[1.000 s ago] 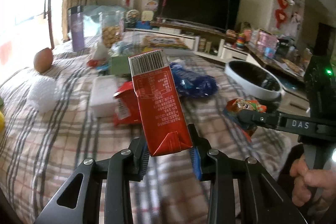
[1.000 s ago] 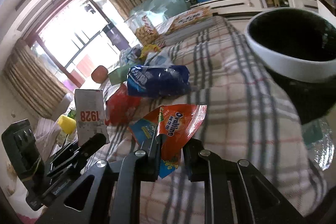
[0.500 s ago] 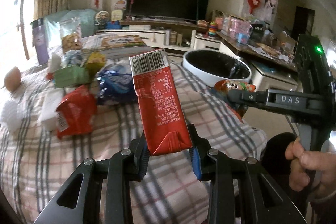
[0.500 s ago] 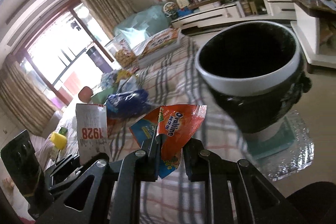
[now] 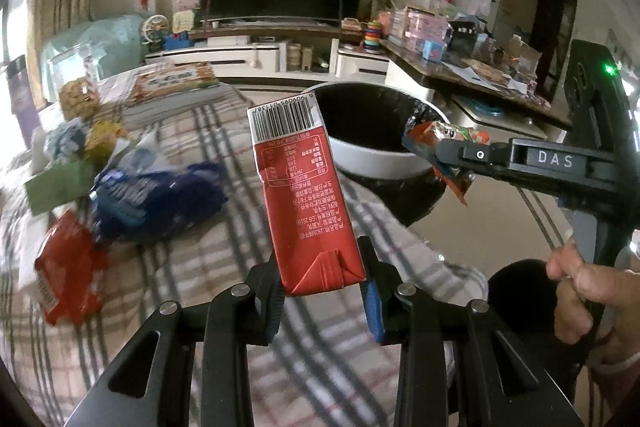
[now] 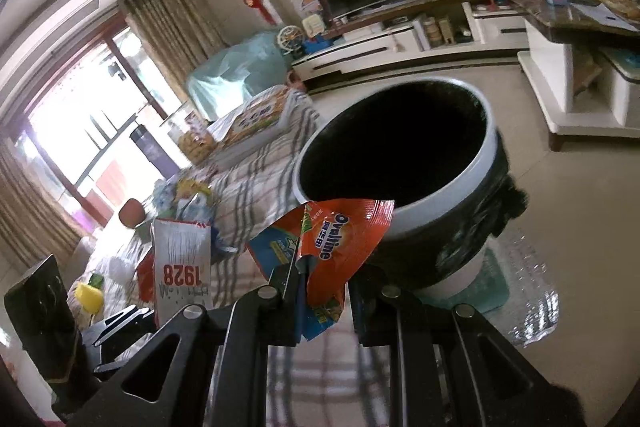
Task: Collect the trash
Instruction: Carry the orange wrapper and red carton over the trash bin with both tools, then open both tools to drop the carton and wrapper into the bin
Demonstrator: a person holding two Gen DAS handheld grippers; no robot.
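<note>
My left gripper (image 5: 323, 291) is shut on the lower end of a red drink carton (image 5: 304, 195), which stands nearly upright over the plaid tablecloth (image 5: 192, 267). Behind the carton, past the table's edge, is a round bin (image 5: 376, 157) with a white rim and a black liner. My right gripper (image 6: 326, 291) is shut on an orange and blue Ovaltine wrapper (image 6: 340, 231), held just before the bin's rim (image 6: 440, 195). From the left wrist view, the right gripper (image 5: 440, 153) reaches in from the right with the wrapper (image 5: 444, 133). The carton (image 6: 182, 267) also shows at the lower left of the right wrist view.
A blue snack bag (image 5: 160, 195), a red packet (image 5: 64, 275), a green box (image 5: 56, 183) and a snack jar (image 5: 76, 91) lie on the table's left. A hand (image 5: 576, 291) grips the right handle. A TV unit (image 5: 260, 55) and a cluttered side table (image 5: 460, 67) stand beyond.
Both grippers have swung right across the table with their loads. The bin has come from the right edge to just behind the carton and wrapper, much larger in view.
</note>
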